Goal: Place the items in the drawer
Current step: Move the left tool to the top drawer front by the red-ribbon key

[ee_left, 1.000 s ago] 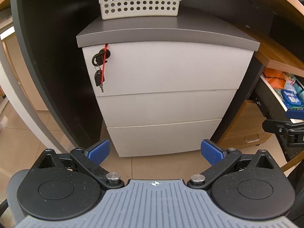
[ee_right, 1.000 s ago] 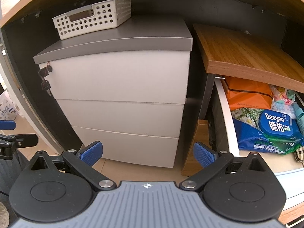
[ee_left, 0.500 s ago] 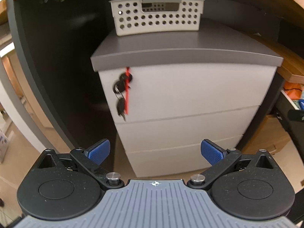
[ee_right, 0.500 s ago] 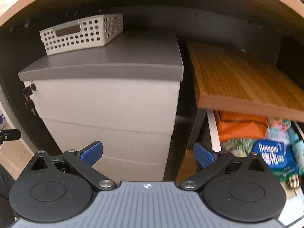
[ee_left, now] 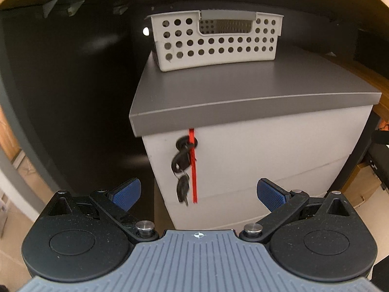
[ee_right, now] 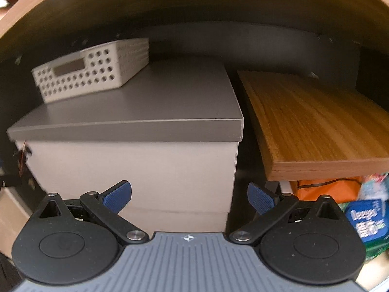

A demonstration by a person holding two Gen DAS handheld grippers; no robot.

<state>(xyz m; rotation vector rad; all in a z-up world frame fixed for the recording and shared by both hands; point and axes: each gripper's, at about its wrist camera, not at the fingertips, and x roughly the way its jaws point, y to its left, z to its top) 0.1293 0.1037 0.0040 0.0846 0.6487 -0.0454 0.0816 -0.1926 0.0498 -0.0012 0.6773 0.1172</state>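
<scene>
Both hand-held grippers, left point(ee_left: 198, 191) and right point(ee_right: 189, 194), gape empty before the white perforated plastic basket point(ee_left: 215, 40), while packets already fill the open drawer point(ee_right: 364, 216).

A white drawer cabinet point(ee_left: 255, 160) with a grey top point(ee_right: 155, 107) stands in a dark recess under a wooden desk point(ee_right: 170, 4). Beside it (on the right) juts a wooden shelf point(ee_right: 316, 126). The floor point(ee_left: 14, 262) is pale tan.

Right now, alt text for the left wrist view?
The open, empty left gripper faces a white drawer cabinet with a grey top, keys hanging from its lock. A white perforated basket sits on top, under a desk.
</scene>
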